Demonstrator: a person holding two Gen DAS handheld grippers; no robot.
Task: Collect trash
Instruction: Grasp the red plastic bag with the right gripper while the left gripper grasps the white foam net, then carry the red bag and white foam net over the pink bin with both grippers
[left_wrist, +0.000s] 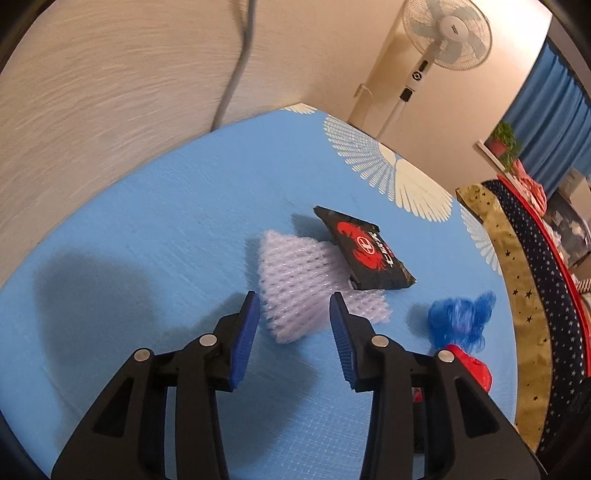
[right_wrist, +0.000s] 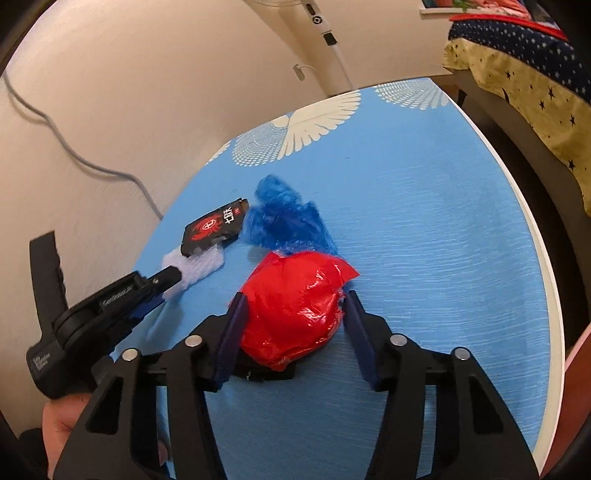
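Right wrist view: right claw (right_wrist: 293, 314) straddles red plastic wad (right_wrist: 295, 310) on table (right_wrist: 424, 240), seemingly not yet pinching; left claw (left_wrist: 293, 325) released around foam net (left_wrist: 295, 284); both need closing, then lifting.

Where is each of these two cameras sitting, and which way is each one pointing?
Left wrist: sits on the left gripper, looks down along its open fingers at the white foam net; only those fingers show.
Right wrist: sits on the right gripper, looks down at the red plastic bag between its fingers; a hand shows too.
Both see: the black packet, the blue plastic wad, the blue tablecloth.
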